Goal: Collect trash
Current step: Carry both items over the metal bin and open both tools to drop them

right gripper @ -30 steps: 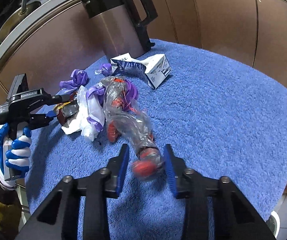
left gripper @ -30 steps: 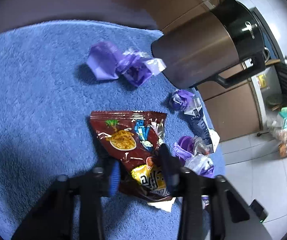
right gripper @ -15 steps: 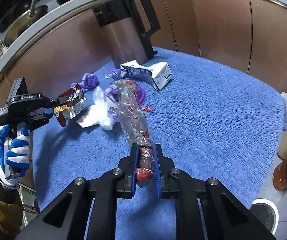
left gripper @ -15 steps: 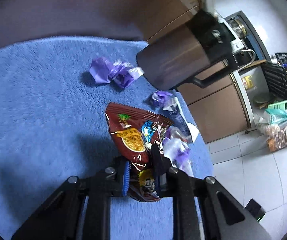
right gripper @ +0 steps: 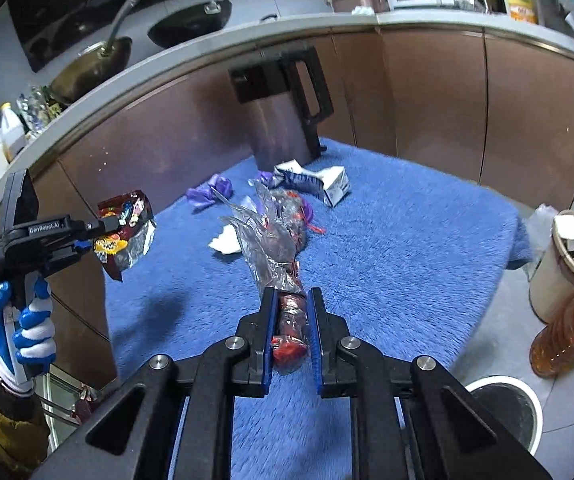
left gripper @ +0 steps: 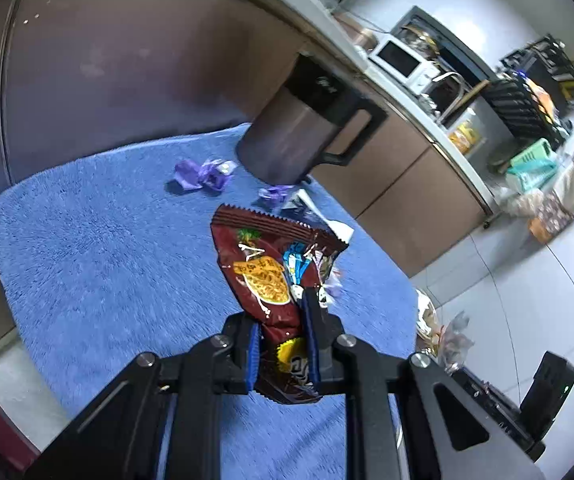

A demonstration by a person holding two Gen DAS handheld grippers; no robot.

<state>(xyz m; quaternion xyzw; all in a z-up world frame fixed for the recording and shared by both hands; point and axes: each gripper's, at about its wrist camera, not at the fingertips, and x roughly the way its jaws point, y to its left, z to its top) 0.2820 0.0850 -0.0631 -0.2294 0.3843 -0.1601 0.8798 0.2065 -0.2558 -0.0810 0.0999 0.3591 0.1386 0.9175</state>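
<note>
Thick blue shaggy towel (right gripper: 399, 232) spread as the work surface, set against brown cabinet fronts (right gripper: 435, 92). At its far edge stands a tall brushed-metal jug with black lid and handle (left gripper: 287, 140); just in front of it lie a torn white-and-blue carton (right gripper: 319, 180), two crumpled purple plastic wrappers (left gripper: 203, 174) (left gripper: 273, 194) and a scrap of white paper (right gripper: 225, 242). A long crumpled clear plastic bag with red contents (right gripper: 277, 236) trails toward the towel's middle; whether its far end touches the pile cannot be told.
</note>
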